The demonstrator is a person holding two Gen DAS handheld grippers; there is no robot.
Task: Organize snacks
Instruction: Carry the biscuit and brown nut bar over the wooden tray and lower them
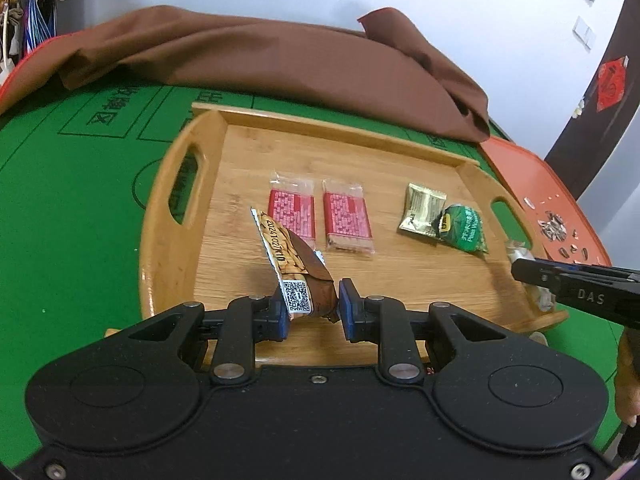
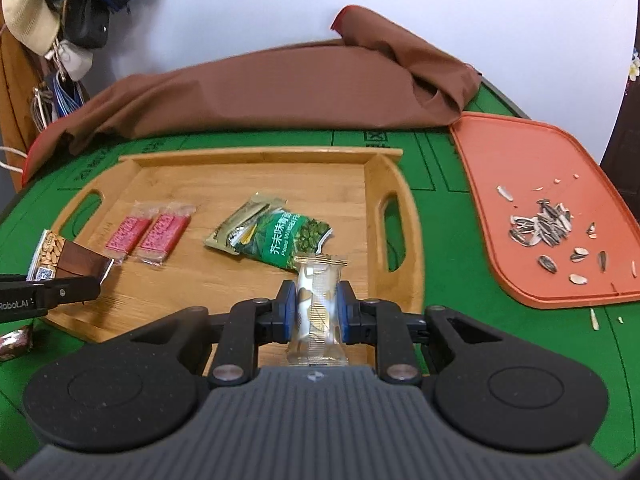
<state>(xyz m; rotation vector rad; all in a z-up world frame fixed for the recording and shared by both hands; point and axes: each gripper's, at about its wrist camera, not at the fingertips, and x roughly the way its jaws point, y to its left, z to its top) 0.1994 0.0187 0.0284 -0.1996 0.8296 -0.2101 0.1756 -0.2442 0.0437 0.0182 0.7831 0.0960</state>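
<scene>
A bamboo tray (image 1: pixel 208 148) (image 2: pixel 256 158) lies on the green table. On it lie two red snack packets (image 1: pixel 320 214) (image 2: pixel 148 234), a gold packet (image 1: pixel 422 208) (image 2: pixel 240 220) and a green pea packet (image 1: pixel 464 228) (image 2: pixel 288 238). My left gripper (image 1: pixel 314 304) is shut on a brown peanut bar (image 1: pixel 298 268) (image 2: pixel 66 262), held over the tray's near left part. My right gripper (image 2: pixel 318 312) is shut on a clear, gold-printed snack pack (image 2: pixel 318 308), above the tray's near right edge. In the left wrist view the right gripper's black fingers (image 1: pixel 560 278) reach in from the right.
An orange board (image 2: pixel 532 152) (image 1: pixel 516 168) with scattered sunflower seeds (image 2: pixel 544 224) lies right of the tray. A brown cloth (image 1: pixel 260 60) (image 2: pixel 280 88) is heaped along the table's far side. A small wrapped candy (image 2: pixel 14 342) lies near the tray's front left corner. Hats and bags (image 2: pixel 52 12) hang at the left wall.
</scene>
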